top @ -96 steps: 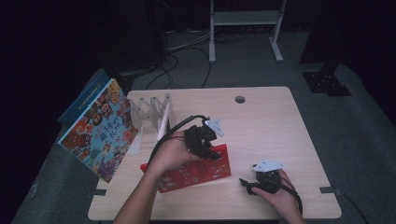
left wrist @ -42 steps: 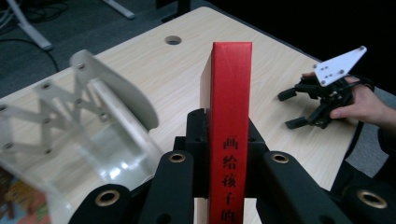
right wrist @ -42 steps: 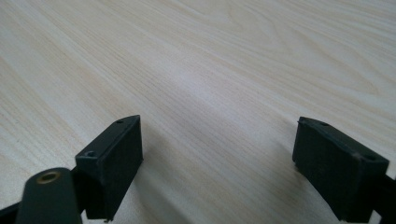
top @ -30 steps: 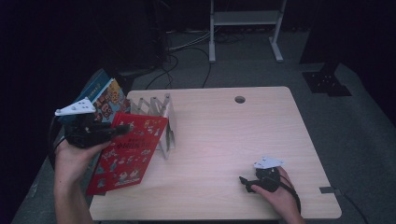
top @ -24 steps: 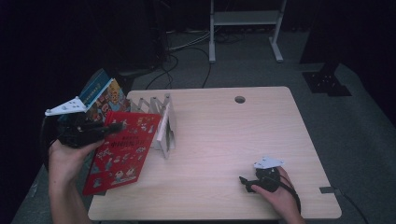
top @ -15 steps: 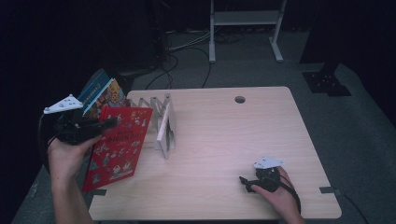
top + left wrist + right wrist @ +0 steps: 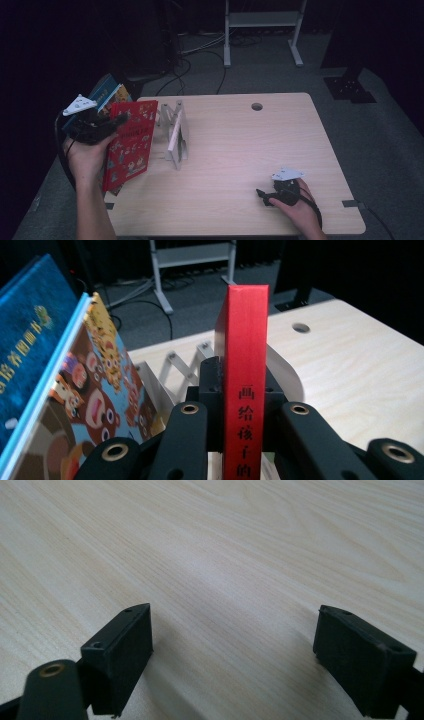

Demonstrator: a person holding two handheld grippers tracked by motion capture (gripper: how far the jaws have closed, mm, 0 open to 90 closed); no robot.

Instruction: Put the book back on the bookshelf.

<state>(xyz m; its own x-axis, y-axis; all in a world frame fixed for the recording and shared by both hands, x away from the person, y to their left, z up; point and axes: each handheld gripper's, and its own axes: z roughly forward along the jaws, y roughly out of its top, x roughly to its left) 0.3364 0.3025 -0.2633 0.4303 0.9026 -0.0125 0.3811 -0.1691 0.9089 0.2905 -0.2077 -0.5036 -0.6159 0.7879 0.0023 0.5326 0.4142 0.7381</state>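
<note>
A red book (image 7: 131, 142) stands nearly upright over the table's left edge, held by my left gripper (image 7: 116, 121), which is shut on its spine. In the left gripper view the red spine (image 7: 245, 375) with dark characters rises between the two black jaws. A white accordion book rack (image 7: 174, 132) stands just right of the book. Two picture books (image 7: 107, 92) lean at the rack's left end; in the left gripper view their blue and cartoon covers (image 7: 75, 395) are close on the left. My right gripper (image 7: 263, 194) rests open near the table's front right, nothing between its fingers (image 7: 122, 655).
The light wooden table (image 7: 250, 150) has a round cable hole (image 7: 257, 106) at the back. Behind the table, on the grey floor, stand a white metal frame (image 7: 260, 30) and some cables (image 7: 200, 60).
My left hand has tipped the red book from flat-leaning to nearly upright and carried it right, toward the rack. The right gripper has stayed still.
</note>
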